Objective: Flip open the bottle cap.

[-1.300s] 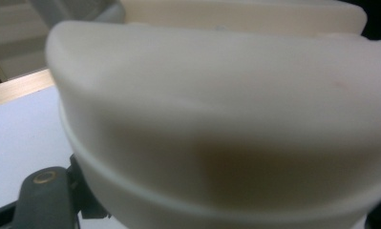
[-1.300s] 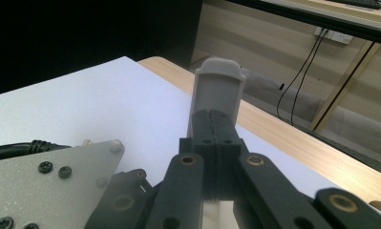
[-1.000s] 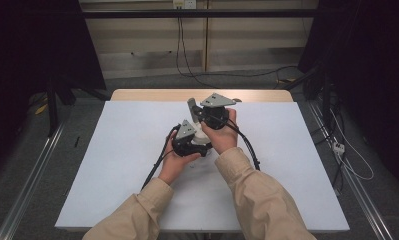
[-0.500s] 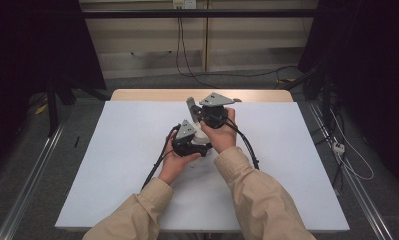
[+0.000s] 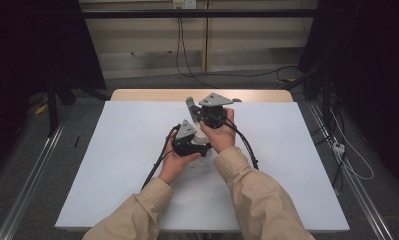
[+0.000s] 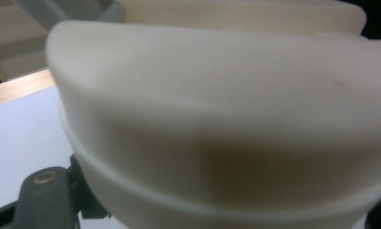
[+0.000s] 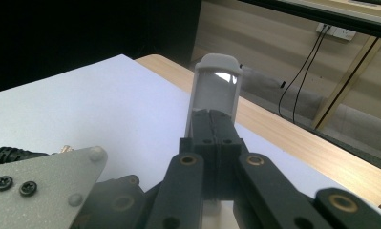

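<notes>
Right gripper view shows the right tool (image 7: 212, 117) closed on a thin grey piece (image 7: 215, 88) above the counter (image 7: 83, 109); left tool (image 5: 196, 141) closed, seemingly on a cream shell (image 6: 216, 119); both look like light, stiff, slippery plastic; pinch flat edges firmly.

Both grippers are held together over the table (image 5: 112, 165) centre: right gripper (image 5: 191, 106) behind and right of left gripper (image 5: 199, 140), the two touching.

My fingers hold a small white frame piece (image 7: 214, 90), upright, with a rounded cap and a translucent pane, above the far middle of the white surface (image 5: 117, 165).
</notes>
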